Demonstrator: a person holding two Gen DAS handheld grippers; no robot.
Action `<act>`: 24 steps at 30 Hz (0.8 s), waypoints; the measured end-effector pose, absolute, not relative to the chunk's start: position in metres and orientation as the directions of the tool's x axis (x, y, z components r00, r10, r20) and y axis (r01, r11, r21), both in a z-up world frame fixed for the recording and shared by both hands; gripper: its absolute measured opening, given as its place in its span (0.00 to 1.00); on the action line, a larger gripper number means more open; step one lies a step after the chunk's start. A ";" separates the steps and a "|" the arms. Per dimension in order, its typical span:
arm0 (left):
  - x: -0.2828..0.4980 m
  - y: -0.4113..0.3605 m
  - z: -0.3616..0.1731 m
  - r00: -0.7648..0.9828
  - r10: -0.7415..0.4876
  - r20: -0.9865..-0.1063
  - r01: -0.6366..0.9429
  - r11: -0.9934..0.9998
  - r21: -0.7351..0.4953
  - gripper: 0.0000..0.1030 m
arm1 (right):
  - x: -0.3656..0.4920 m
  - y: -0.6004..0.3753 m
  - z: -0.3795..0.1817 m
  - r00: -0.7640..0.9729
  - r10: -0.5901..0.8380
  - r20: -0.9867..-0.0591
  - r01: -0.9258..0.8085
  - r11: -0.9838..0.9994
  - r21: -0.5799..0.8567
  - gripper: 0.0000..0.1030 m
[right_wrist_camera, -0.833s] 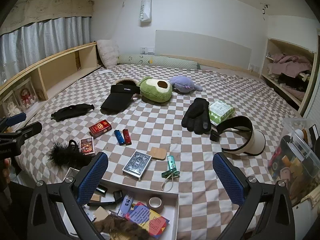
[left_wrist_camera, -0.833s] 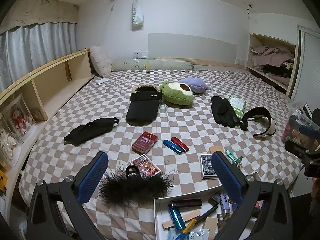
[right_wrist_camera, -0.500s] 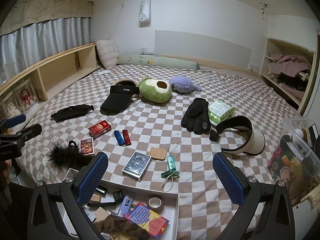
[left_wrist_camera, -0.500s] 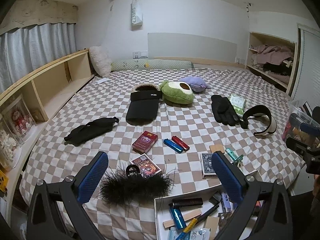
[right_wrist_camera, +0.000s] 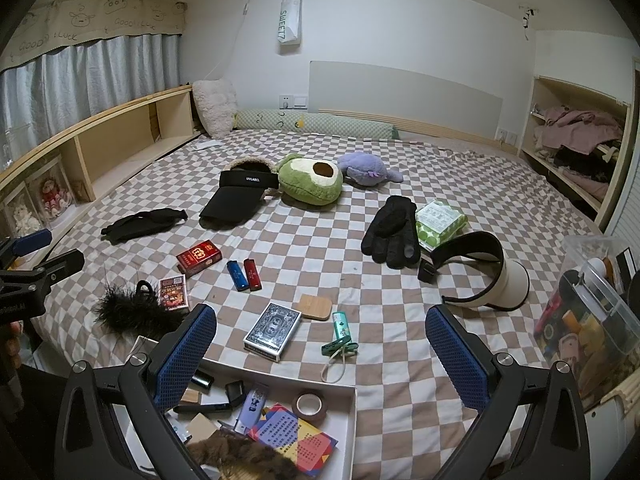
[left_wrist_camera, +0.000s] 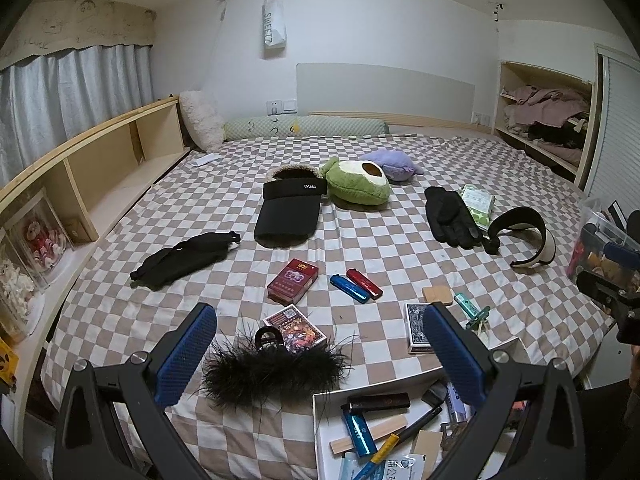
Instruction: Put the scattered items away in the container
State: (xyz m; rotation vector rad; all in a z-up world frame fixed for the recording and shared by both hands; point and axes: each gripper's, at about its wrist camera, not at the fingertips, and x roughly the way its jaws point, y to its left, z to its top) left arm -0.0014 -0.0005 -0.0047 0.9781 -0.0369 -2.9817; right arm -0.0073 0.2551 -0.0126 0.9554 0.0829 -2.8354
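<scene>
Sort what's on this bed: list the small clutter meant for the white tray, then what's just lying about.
For the white tray:
- blue card deck
- red cigarette pack
- blue lighter
- red lighter
- wooden coaster
- feathery black hair clip

Lying about:
- avocado plush
- purple plush
- pillow

A home bedroom. A wide bed [right_wrist_camera: 400, 184] under a brown-and-white checked cover fills the room, with a long green bolster [right_wrist_camera: 316, 124] and a fluffy pillow [right_wrist_camera: 214, 106] at its head. Grey curtains [right_wrist_camera: 80, 80] hang above a wooden shelf [right_wrist_camera: 116, 152], and an open alcove [right_wrist_camera: 576, 148] holds what looks like folded clothing. Plush toys [right_wrist_camera: 314, 182] lie on the cover.
</scene>
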 end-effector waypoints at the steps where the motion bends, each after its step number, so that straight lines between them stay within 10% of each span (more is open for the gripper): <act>1: -0.002 -0.001 -0.005 -0.805 -0.010 -0.593 -0.005 -1.000 0.024 1.00 | -0.007 0.255 -0.012 -0.787 -0.122 -0.605 0.157 -0.988 -0.006 1.00; 24: -0.004 -0.007 -0.009 -0.788 -0.005 -0.616 0.002 -1.000 0.005 1.00 | -0.010 0.253 -0.018 -0.782 -0.103 -0.615 0.148 -0.989 -0.023 1.00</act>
